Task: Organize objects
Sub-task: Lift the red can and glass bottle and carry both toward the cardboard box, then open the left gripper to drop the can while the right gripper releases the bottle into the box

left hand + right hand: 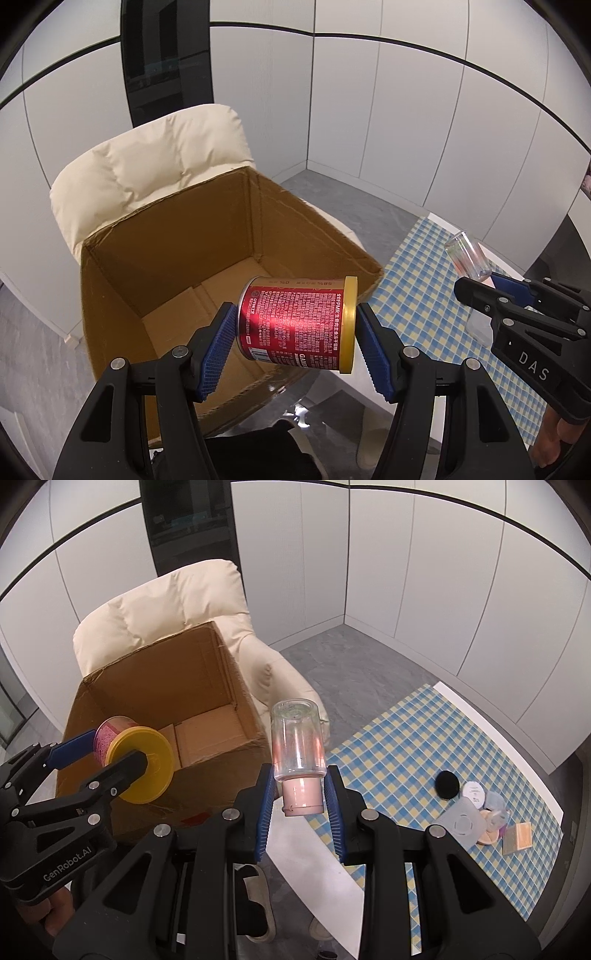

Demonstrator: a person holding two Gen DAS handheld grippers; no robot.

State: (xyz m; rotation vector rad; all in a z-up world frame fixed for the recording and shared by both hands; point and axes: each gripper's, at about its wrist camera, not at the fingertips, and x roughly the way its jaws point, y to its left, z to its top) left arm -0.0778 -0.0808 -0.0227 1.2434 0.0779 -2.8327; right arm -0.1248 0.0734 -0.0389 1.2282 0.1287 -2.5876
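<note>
A cream armchair [147, 166] is half hidden behind the open cardboard box [177, 258] resting on it, the box's near wall cut off by the left gripper [295, 339]. That gripper's jaws are part open and clamped end to end on a red can [295, 321] held sideways over the box. The right gripper [300, 805] is nearly closed on the pink cap of a clear bottle [297, 742] beside the box, above the checked tablecloth's [406, 753] edge, where small, hard-to-identify items [476, 812] lie

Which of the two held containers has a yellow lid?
The red can in the left gripper; the right gripper holds a clear bottle with a pink cap.
</note>
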